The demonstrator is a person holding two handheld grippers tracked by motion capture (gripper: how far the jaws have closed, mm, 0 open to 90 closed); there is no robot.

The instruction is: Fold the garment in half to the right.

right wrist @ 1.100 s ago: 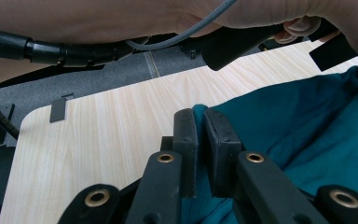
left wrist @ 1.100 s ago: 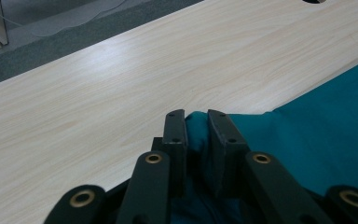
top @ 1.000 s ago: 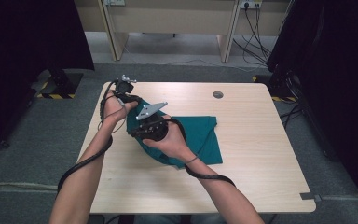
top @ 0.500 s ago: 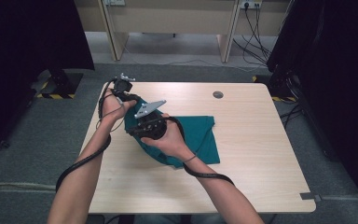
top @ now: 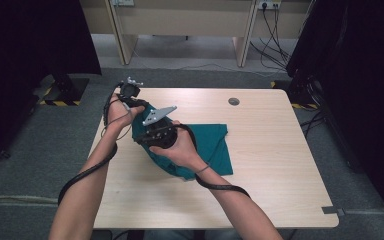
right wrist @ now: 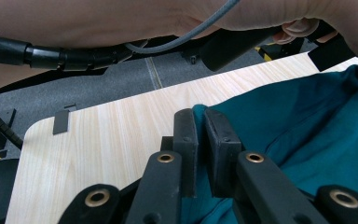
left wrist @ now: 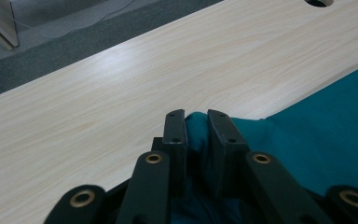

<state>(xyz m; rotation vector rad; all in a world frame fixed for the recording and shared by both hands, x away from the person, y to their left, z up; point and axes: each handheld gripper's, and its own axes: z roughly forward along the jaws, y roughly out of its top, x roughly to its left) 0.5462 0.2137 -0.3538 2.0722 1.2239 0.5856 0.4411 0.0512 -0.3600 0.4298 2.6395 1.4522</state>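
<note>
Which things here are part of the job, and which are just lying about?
In the job:
- teal cloth
- left tool, shut on the cloth
- right tool, shut on the cloth

Just about:
- table's round cable hole
- wall cables behind the table

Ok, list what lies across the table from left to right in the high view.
Left gripper at the table's left edge → right gripper, shut on the teal cloth's left end → the rest of the teal cloth → round cable hole → bare wood up to the right edge.
</note>
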